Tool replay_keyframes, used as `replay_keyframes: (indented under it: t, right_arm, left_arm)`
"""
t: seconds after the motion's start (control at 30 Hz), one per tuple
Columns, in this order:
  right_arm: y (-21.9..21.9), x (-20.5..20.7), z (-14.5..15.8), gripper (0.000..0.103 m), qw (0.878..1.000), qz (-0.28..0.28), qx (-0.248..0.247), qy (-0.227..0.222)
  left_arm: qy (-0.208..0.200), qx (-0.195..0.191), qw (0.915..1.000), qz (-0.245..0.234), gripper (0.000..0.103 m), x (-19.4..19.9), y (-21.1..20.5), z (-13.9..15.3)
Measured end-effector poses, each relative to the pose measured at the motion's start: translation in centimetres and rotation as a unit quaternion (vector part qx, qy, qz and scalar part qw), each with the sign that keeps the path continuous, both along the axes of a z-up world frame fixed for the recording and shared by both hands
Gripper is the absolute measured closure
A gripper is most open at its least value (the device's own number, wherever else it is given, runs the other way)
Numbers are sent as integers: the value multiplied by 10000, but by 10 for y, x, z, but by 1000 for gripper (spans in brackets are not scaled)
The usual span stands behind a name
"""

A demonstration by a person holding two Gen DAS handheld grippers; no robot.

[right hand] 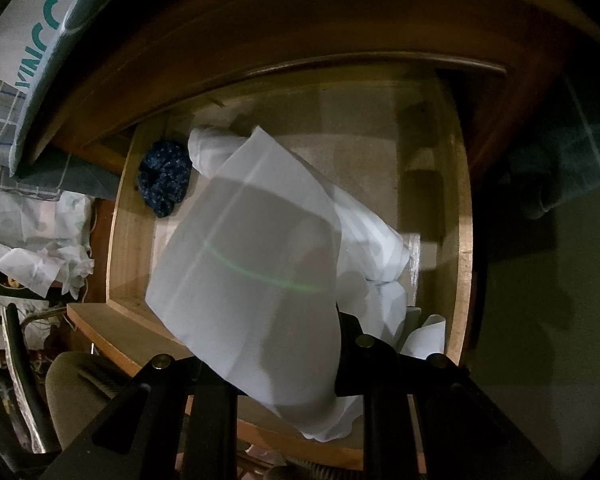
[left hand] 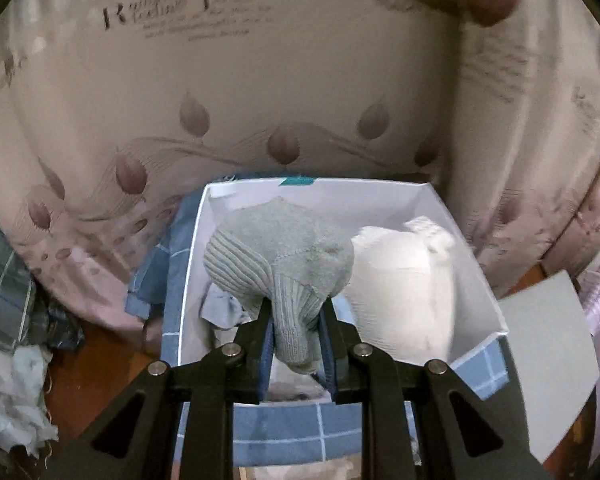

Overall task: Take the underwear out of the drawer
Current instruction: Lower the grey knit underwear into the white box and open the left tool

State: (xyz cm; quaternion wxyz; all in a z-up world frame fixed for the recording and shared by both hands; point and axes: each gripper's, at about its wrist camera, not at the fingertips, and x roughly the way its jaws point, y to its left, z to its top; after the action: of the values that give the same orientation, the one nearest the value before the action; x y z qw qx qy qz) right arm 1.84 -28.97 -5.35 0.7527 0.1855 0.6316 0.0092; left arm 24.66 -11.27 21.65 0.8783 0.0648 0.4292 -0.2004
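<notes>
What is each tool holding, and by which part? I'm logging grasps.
Left tool: grey knitted sock, pinched at its ribbed cuff. Right tool: white cloth, gripped near its lower edge; exact spot hidden.

Sock (left hand: 284, 256) left of garment (left hand: 404, 280)

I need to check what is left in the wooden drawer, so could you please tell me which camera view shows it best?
The right wrist view: it looks down into the open wooden drawer, showing white cloth and a dark blue bundle inside. The left wrist view shows none of the drawer, only a white box and a grey sock.
</notes>
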Motion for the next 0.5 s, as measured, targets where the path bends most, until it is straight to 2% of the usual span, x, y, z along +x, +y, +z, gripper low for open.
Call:
replay_keyframes:
  t: [0.23,0.5]
  right_arm:
    - [-1,1,-2,84,10000,1,26,26]
    - [0,2,0,84,10000,12,21,40]
  left_arm:
    - [434,41,9986,300,82,22,1,-41]
    - [501,355,9974,376,79,22,-6,-63]
